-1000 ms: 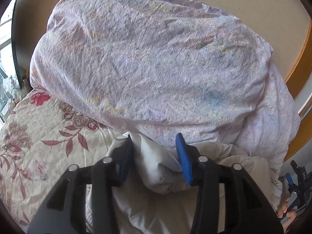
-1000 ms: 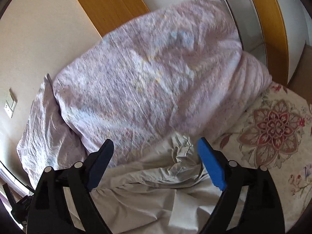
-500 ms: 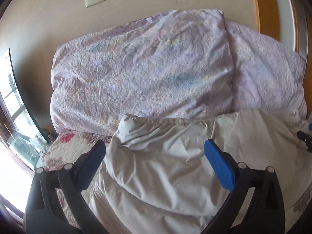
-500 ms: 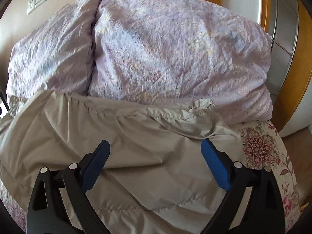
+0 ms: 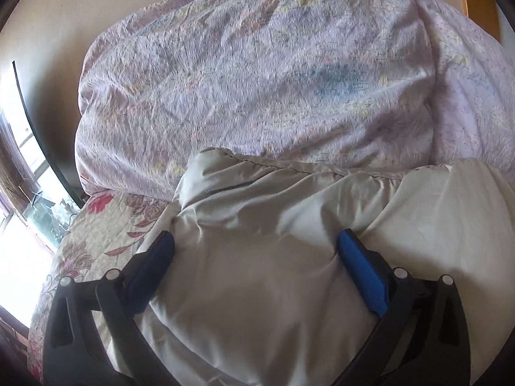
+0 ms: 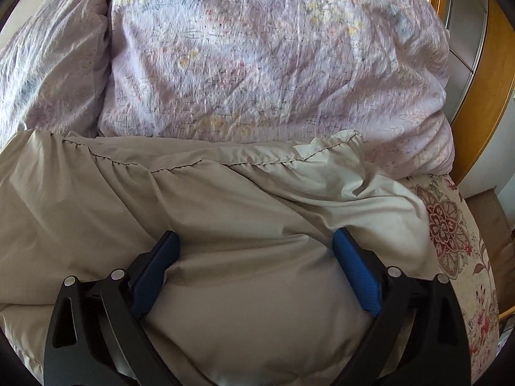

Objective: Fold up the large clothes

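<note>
A bed point(image 6: 457, 241) covered in a cream sheet printed with red and pink flowers carries the whole scene. A puffy beige garment point(image 6: 225, 225), its stitched and gathered hem running across the far edge, lies spread over the sheet, leaving a strip of floral print bare at the left in the left wrist view and at the right in the right wrist view. Just behind the garment, touching its hem, a bulky crumpled lilac duvet point(image 5: 257, 74) with a faint pattern is heaped against the wall.
</note>
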Motion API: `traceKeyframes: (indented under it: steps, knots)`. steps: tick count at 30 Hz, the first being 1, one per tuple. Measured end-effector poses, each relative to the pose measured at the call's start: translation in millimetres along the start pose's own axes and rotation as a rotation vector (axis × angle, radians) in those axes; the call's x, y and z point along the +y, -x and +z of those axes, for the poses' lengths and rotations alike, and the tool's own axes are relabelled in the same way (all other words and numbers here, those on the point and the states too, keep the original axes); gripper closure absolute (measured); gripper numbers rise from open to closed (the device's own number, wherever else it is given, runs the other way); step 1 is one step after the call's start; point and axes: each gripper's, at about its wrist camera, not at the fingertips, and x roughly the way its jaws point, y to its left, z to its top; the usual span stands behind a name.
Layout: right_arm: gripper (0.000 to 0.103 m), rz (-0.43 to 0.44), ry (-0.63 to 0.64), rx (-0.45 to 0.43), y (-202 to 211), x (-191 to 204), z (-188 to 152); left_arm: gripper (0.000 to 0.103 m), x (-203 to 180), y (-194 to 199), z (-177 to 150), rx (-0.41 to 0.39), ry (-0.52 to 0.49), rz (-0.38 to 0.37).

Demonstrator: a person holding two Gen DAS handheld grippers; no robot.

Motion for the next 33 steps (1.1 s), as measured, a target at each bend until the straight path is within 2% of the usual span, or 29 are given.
traceKeyframes:
  steps: [14, 33]
  knots:
    - [0.001, -0.019, -0.037, 0.043, -38.3, 7.1, 4.0, 0.002, 1.6, -44.5, 2.0, 0.049, 0.082, -0.105]
    - [0.001, -0.006, -0.038, 0.096, -66.3, 4.3, 4.5, 0.002, -4.8, -78.8, 2.1, 0.108, 0.090, -0.119]
